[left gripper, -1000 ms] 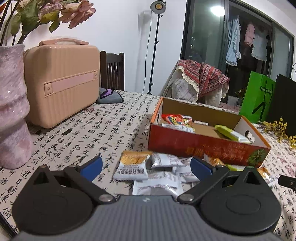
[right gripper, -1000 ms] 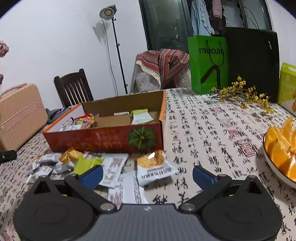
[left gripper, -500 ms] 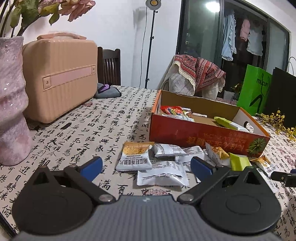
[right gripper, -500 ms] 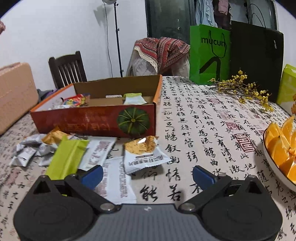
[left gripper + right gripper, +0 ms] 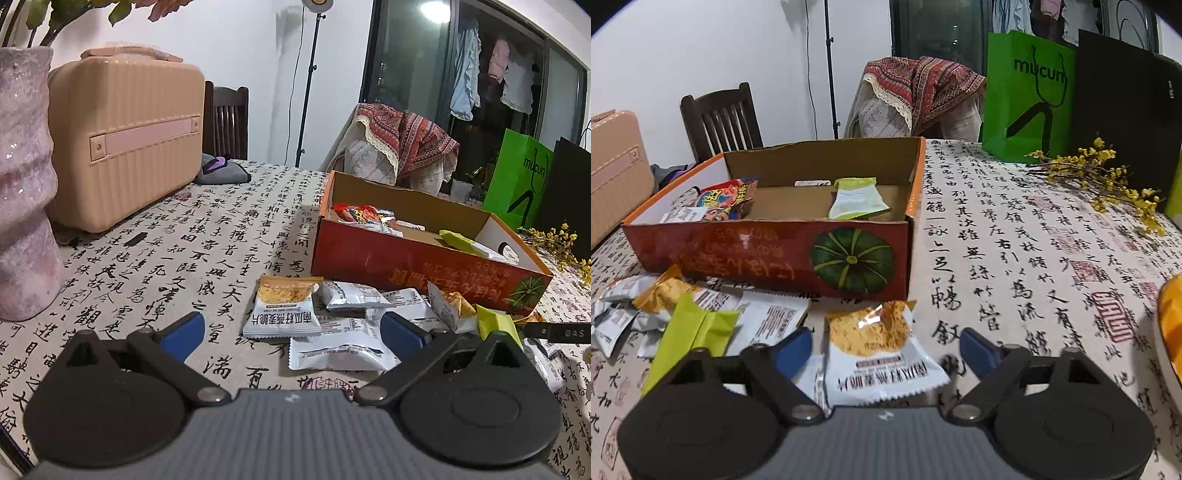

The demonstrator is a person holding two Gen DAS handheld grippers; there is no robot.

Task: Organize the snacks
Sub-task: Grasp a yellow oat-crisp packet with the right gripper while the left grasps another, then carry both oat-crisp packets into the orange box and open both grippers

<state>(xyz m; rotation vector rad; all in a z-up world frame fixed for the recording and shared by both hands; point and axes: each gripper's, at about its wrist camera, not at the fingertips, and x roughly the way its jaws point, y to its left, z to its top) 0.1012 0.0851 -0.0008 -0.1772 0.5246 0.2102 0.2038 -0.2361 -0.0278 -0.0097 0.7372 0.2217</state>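
Observation:
A shallow red cardboard box [image 5: 768,254] [image 5: 406,258] holds a few snack packets. In front of it on the table lie several loose packets [image 5: 343,314]. My right gripper [image 5: 884,350] is low over a white packet with an orange top [image 5: 875,350]. That packet lies between its blue pads [image 5: 794,350], which are closing and stand apart from it. A lime-green packet [image 5: 690,332] sits to its left. My left gripper [image 5: 291,332] is open above another white and orange packet [image 5: 282,306], holding nothing.
A pink case [image 5: 122,140] and a pink vase [image 5: 22,184] stand at the left. A green bag [image 5: 1027,96], a black bag [image 5: 1126,103] and yellow flowers [image 5: 1100,173] are at the back right. A bowl of orange slices [image 5: 1171,325] sits at the right edge.
My right gripper has come forward and down onto the white and orange packet, and its jaws have narrowed around it. The left gripper has barely moved.

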